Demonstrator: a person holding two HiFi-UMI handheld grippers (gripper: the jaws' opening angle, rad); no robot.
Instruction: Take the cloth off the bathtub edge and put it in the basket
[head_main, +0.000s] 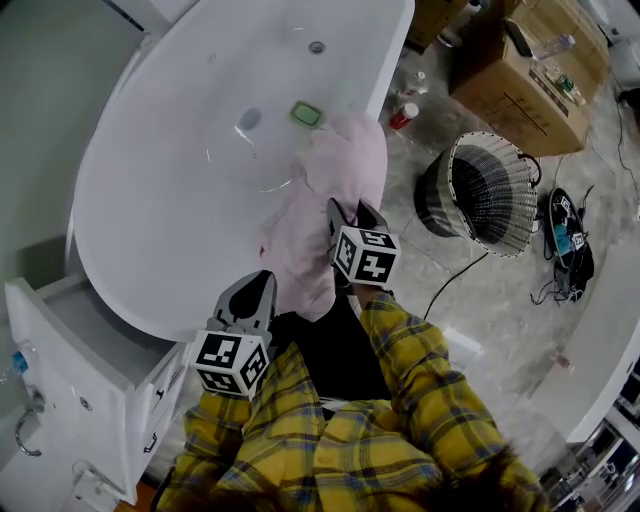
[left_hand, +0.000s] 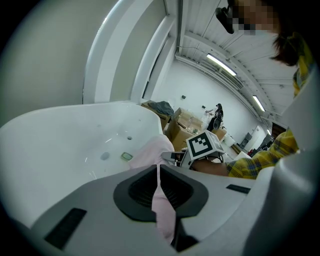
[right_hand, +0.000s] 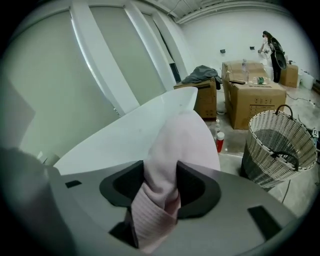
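A pale pink cloth (head_main: 335, 180) hangs over the near rim of the white bathtub (head_main: 150, 170). My left gripper (head_main: 262, 282) is shut on a thin fold of the cloth (left_hand: 150, 150) at its lower left end, and the fold runs down through the closed jaws of the left gripper (left_hand: 159, 169). My right gripper (head_main: 350, 212) holds a thick bunch of the cloth (right_hand: 185, 140) further right. The cloth fills the gap in the right gripper (right_hand: 160, 170) and the pads press on it. The wicker basket (head_main: 490, 195) stands on the floor to the right, also seen as the basket (right_hand: 280, 135).
A green soap bar (head_main: 306, 113) lies in the tub. A red-capped bottle (head_main: 404, 115) stands on the floor by the tub's end. Cardboard boxes (head_main: 530, 70) sit behind the basket, cables (head_main: 565, 240) to its right. A white cabinet (head_main: 90, 390) is at my left.
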